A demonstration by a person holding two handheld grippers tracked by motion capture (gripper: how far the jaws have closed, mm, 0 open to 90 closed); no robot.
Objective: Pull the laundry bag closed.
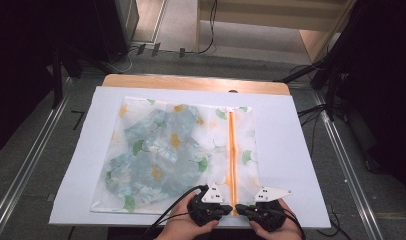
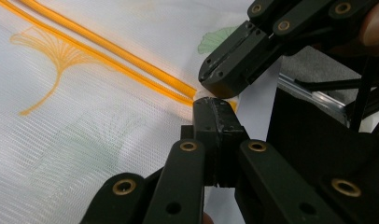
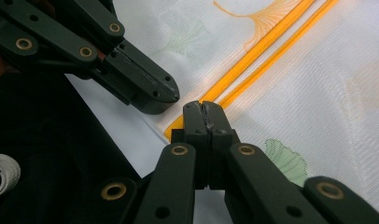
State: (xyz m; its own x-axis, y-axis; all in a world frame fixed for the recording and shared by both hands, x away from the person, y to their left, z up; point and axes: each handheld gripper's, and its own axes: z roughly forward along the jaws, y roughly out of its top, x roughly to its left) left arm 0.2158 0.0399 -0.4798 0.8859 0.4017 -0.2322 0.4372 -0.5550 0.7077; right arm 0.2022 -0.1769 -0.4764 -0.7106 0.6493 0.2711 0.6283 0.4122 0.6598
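I have a mesh laundry bag (image 1: 176, 152) lying flat on the white sheet (image 1: 291, 150) that covers the table, its near edge close to the sheet's near edge. Folded pale-green clothing shows through its left part. An orange zipper (image 1: 232, 150) runs from the bag's far edge to its near edge, right of the middle.

Both tools sit at the zipper's near end. My left gripper (image 2: 214, 105) has its jaws pressed together, tip on the bag right at the end of the orange tape; whether mesh is pinched between them I cannot tell. My right gripper (image 3: 202, 108) is likewise closed, tip touching the same end from the other side. The two tips nearly meet.

I judge the bag light, limp and thin; the mesh will bunch and slide on the sheet rather than hold shape. The zipper tape is the firmest part, so I would pinch there: one side anchoring the fabric beside the tape, the other taking the slider, which I cannot make out.
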